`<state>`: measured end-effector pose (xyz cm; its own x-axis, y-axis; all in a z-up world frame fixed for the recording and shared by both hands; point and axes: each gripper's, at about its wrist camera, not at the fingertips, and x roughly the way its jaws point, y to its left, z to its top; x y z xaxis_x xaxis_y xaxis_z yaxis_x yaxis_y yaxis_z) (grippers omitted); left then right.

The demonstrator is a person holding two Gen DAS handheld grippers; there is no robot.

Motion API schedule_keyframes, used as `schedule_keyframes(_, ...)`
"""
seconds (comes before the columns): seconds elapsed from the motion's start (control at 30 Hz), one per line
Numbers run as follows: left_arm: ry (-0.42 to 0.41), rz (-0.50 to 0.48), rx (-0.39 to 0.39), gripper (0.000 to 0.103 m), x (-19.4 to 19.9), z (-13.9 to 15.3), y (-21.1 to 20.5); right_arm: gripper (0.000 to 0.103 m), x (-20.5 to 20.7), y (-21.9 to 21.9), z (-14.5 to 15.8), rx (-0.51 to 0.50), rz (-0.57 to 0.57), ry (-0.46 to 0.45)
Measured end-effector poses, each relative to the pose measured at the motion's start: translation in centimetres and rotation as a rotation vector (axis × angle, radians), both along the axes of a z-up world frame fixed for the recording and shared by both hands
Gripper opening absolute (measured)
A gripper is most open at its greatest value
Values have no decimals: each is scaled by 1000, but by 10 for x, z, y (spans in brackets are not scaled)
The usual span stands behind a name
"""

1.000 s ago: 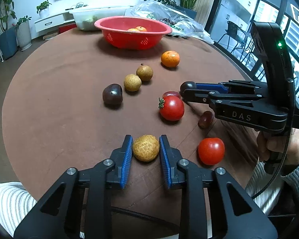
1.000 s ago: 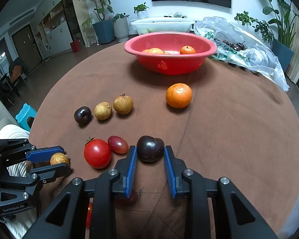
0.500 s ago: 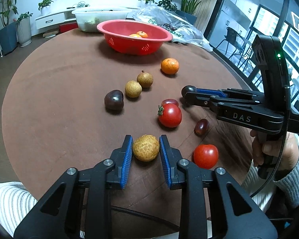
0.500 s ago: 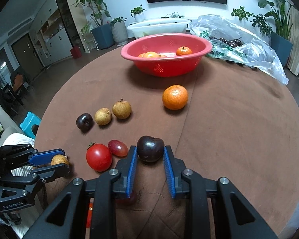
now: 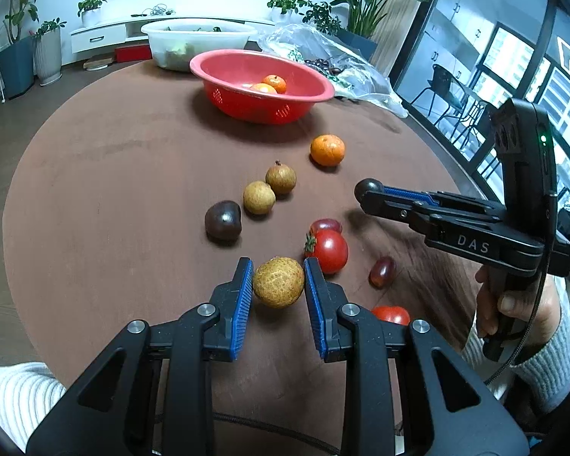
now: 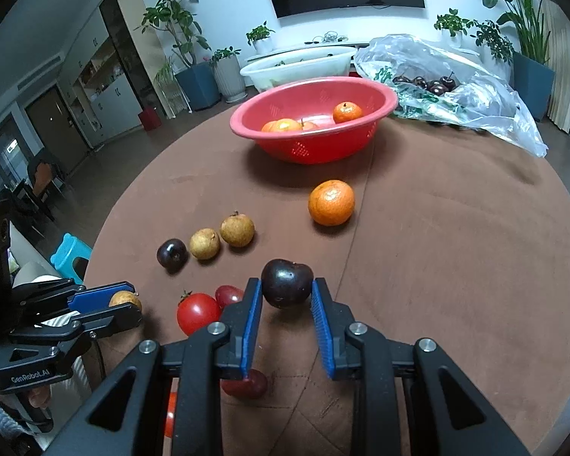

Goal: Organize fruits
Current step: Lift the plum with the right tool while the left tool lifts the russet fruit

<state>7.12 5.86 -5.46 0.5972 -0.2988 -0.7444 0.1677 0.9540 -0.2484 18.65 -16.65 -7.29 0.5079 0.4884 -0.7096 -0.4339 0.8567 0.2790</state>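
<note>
Left tongs (image 5: 278,283) clamp longan (image 5: 278,282), right tongs (image 6: 286,294) plum (image 6: 287,283); both seemingly lifted since.

Both views are evenly lit and pretty sharp, daylight coming from the windows (image 5: 513,60) at the upper right of the left view. Soft shadows pool under the red basket (image 6: 311,129) on the desk (image 6: 456,247). Heavy fisheye bending and dark vignetting at the corners.
</note>
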Motion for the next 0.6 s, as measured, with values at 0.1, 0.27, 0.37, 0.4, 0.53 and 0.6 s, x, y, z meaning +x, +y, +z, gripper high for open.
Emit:
schedule_keyframes(0.1,-3,1,-7,25,6,2,1,29,2,-4,2,21,-10,1)
schedule_keyframes(0.27,-9,5,-14,25,16,7,4,29,4,-12,7,59,-31,-2)
schedule_keyframes(0.37,-12,6,-23,25,23,9,5,29,6,-15,9,78,-40,0)
schedule_keyframes(0.4,-14,6,-22,25,26,11,5,29,7,-15,10,81,-43,0)
schedule_keyframes(0.53,-21,5,-24,25,35,15,5,29,12,-18,13,106,-49,4)
schedule_keyframes(0.6,-25,3,-29,25,39,17,6,29,14,-19,17,114,-52,-1)
